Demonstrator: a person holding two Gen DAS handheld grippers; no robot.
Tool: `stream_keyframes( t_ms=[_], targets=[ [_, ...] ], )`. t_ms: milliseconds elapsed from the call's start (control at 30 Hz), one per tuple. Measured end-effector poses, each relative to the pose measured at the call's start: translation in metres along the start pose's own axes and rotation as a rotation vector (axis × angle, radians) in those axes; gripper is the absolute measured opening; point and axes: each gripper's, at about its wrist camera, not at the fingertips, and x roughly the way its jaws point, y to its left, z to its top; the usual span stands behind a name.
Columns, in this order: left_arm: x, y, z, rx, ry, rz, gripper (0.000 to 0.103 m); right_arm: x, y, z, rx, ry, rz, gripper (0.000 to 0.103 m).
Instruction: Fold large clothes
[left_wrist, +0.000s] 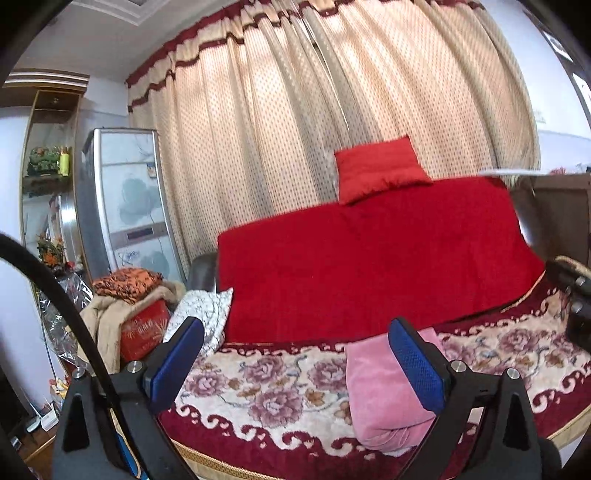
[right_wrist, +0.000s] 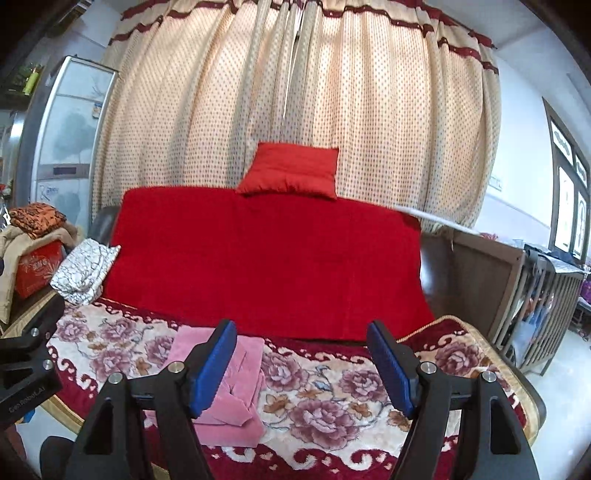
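Folded pink garment (right_wrist: 229, 387) on near floral blanket (left_wrist: 280, 387), untouched. Left gripper (left_wrist: 295, 365) and right gripper (right_wrist: 301, 365) raised above, jaws released, nothing grasped.

Daylight glows through a dotted beige curtain (right_wrist: 295, 103) with maroon bands behind a sofa draped in a red throw (right_wrist: 266, 266); at nine o'clock a floral-fronted fridge (left_wrist: 125, 199), at three o'clock a white wall (right_wrist: 524, 110) with framed window (right_wrist: 567, 192)
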Motion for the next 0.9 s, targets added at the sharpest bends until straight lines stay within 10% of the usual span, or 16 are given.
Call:
stream_keyframes(
  t_ms=[900],
  targets=[
    [-0.032,0.039,0.022,-0.143,-0.006,-0.048,0.101,-0.033,0.017,0.013,-0.015,-0.067,0.030,0.076]
  ],
)
